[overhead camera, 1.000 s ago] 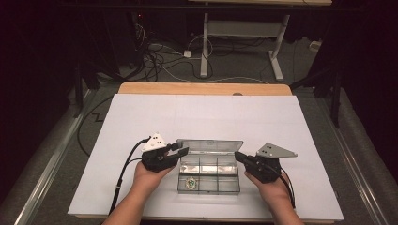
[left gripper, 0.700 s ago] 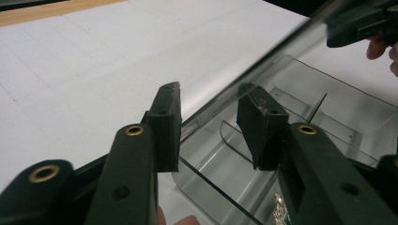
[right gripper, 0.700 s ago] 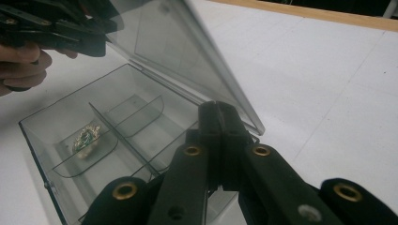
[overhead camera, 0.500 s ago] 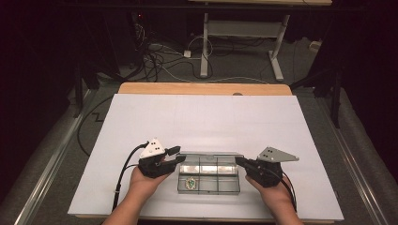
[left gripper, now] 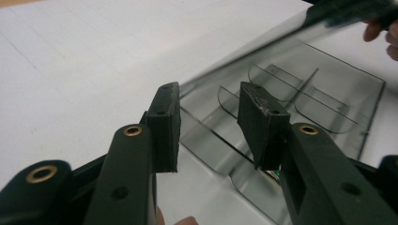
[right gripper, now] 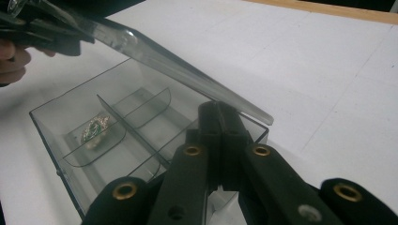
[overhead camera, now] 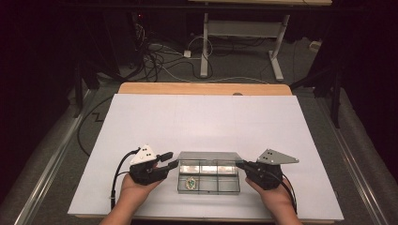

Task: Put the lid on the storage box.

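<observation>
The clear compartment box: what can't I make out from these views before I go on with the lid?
- Small green and gold item: too small in the high view, blurred behind the divider in the right gripper view.
- Lid: motion-blurred in the left gripper view; its far end is cut off by the top edge.
- Right tongs: their shut tips hide what, if anything, they pinch at the box corner.
- Left tongs: the right pad covers part of the near compartment.

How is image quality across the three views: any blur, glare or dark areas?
High view: white table bright, surroundings dark, clear box soft. Left gripper view: lid edge streaked with blur, jaws sharp. Right gripper view: lid hazy, small green item blurred.
</observation>
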`<state>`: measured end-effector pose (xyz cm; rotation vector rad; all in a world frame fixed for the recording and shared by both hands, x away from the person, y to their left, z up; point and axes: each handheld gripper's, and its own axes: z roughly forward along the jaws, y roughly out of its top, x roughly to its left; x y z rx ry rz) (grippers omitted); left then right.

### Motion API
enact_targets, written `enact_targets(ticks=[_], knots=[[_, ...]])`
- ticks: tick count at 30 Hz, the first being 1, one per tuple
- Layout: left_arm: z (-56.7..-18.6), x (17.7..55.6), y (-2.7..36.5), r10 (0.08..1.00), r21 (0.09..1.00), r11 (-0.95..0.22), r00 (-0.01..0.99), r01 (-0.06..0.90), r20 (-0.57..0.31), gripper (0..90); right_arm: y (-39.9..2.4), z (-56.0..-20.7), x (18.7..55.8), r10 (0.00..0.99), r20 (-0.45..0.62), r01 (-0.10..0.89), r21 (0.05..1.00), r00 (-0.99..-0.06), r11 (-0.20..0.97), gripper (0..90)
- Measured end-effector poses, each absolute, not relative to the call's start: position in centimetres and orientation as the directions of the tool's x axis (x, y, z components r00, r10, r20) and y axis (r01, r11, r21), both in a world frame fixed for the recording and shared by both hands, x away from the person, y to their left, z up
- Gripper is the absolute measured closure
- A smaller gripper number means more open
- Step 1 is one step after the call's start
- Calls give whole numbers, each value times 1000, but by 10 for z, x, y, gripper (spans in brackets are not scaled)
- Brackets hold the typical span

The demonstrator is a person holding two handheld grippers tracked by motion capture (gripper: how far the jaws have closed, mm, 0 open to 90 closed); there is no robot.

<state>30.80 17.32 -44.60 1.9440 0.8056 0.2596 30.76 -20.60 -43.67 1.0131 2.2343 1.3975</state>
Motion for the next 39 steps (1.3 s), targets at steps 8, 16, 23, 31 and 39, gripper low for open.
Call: enact_targets(ticks=[8, 16, 23, 31, 39], knots=[[-449, 288, 171, 579, 846, -306, 791, 436, -199, 643, -206, -436, 306, 711, 102, 400, 878, -696, 265, 900], [-448, 285, 161, 566, 844, -309, 798, 439, -208, 827, -207, -437, 302, 708, 101, 400, 876, -699, 269, 900], [-449, 283, 156, 548, 846, -317, 811, 428, -205, 870, -210, -440, 294, 709, 111, 415, 868, -697, 272, 900], [-450, 283, 158, 551, 844, -309, 806, 438, -217, 868, -215, -444, 286, 714, 108, 427, 859, -691, 283, 900], [-451, 281, 158, 545, 840, -326, 812, 434, -208, 868, -222, -445, 281, 729, 95, 429, 857, -678, 287, 900]])
